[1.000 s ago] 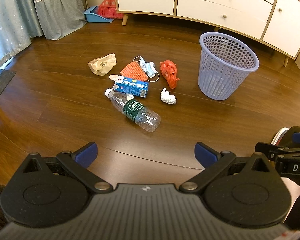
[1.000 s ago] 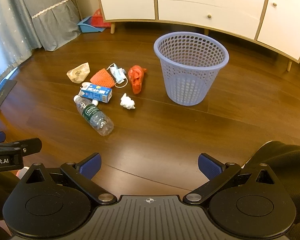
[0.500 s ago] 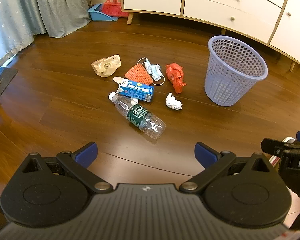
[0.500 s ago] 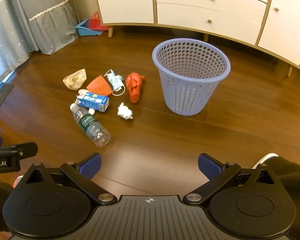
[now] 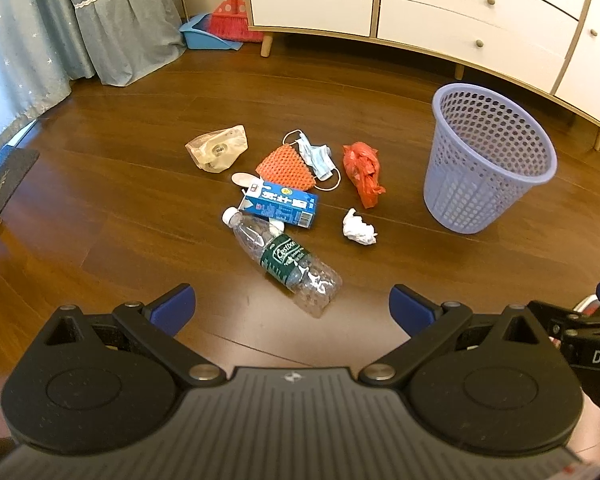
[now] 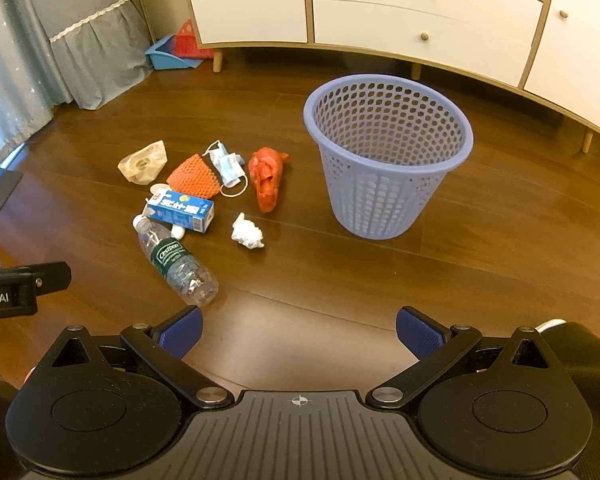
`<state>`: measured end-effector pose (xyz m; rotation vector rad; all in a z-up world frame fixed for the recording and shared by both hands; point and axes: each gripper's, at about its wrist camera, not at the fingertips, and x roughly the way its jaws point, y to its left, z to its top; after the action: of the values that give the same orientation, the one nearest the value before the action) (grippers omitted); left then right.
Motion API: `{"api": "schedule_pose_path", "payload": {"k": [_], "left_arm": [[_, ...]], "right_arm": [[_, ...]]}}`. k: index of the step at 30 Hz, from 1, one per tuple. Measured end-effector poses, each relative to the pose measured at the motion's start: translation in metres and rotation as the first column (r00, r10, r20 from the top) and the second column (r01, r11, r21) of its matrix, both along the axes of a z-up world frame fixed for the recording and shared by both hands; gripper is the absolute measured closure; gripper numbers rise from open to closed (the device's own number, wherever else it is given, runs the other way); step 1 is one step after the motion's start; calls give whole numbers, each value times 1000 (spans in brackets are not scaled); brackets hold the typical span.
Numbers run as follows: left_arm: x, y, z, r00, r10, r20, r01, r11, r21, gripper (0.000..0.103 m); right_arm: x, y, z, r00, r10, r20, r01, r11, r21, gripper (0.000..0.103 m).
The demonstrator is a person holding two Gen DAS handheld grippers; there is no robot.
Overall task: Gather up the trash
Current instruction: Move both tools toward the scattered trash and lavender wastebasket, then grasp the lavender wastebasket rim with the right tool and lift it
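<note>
Nearest the cameras, the left hand-held gripper [image 5: 291, 308] and the right hand-held gripper [image 6: 299, 330] both hang above the dark brown wooden floor [image 6: 340, 300] with their blue-padded fingers spread wide and nothing between them.

Just beyond lies one clear crushed plastic water bottle with a green label [image 5: 286, 264], on its side with its white cap towards the rest of the litter. Touching its neck end is one blue and white drink carton [image 5: 279, 205], also lying flat. To the right, apart from both, sits one small crumpled white paper ball [image 5: 358, 229].

Behind the carton lie one orange foam net sleeve [image 5: 286, 166], one pale blue face mask with white ear loops [image 5: 318, 158] overlapping the sleeve's edge, and one crumpled red plastic bag [image 5: 362, 172] just beside the mask. Off to the left rests one beige crumpled wrapper [image 5: 218, 152].

That makes seven pieces of trash, all on the floor. One lilac perforated plastic wastebasket [image 6: 388, 156] stands upright to their right, with no litter visible inside it.

Farthest back are one white cabinet with wooden trim [image 6: 380, 12], one blue dustpan with a red brush [image 5: 216, 28] and grey-blue curtains [image 5: 40, 28]
</note>
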<state>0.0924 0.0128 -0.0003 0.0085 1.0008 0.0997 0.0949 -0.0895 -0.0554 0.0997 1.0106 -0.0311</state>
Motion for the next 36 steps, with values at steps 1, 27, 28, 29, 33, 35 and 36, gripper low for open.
{"api": "schedule_pose_path", "payload": {"k": [1,27,28,29,33,35,36], "left_arm": [[4,0,-2,1000,5,0,-5,1000,-1,1],[83,11,-47,996,88,19,-88,996,-27,1],[88,13,-51,995,95,20,-95,995,-29,1],[92,16,-55,994,104,18,-103,994,-29,1],[105,29,-71,990,142,6,-142,990,-27,1],[111,35,-79,988,156,-1,-155,988,-25,1],[113,38,-83,987,161,-6,-161,987,-20,1]], "right_arm": [[3,-2,-1,1000,-5,4,5,1000,-5,2],[68,-101,-31,951,-306,49,294,941,168,17],[71,-108,-33,944,-326,47,313,933,176,19],[74,-113,-36,939,-341,51,327,926,189,22],[87,-134,-47,918,-392,59,370,900,232,31],[92,-143,-52,904,-422,63,396,884,248,35],[95,-147,-54,898,-435,64,406,877,258,38]]}}
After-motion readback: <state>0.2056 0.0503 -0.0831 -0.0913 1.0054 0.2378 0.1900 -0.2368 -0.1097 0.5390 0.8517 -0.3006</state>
